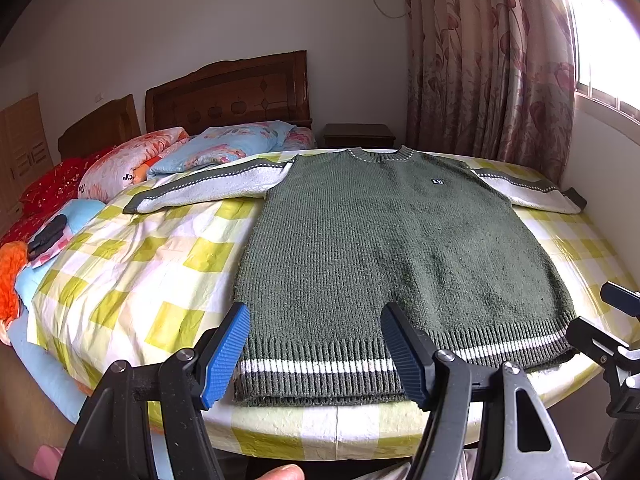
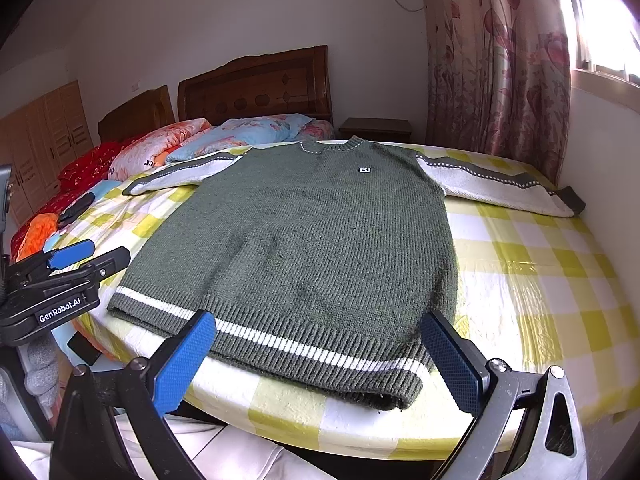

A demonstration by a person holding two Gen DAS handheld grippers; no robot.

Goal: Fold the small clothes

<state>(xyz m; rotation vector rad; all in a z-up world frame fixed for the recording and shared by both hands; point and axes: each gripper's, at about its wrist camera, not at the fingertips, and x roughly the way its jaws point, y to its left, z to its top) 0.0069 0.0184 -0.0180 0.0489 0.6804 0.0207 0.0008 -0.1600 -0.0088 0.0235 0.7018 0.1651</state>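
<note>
Here, both pairs of jaws are held wide apart with nothing between them. The left gripper [image 1: 316, 354] is poised over the striped hem at the sweater's near left corner, the right gripper [image 2: 320, 364] over the hem toward the right. The green knit sweater [image 1: 384, 248] is spread flat, sleeves outstretched, on a yellow-checked tablecloth [image 2: 540, 288]. Floral pillows [image 1: 224, 146] are seen beyond.

"GenRobot.AI" is printed in white on the left gripper [image 2: 72, 254], seen from the right wrist. The pink pillow [image 1: 124, 168] carries black letters, upside down and partly hidden, too cut off to read. The sweater's badge [image 2: 364, 170] holds a white mark, too small to read.
</note>
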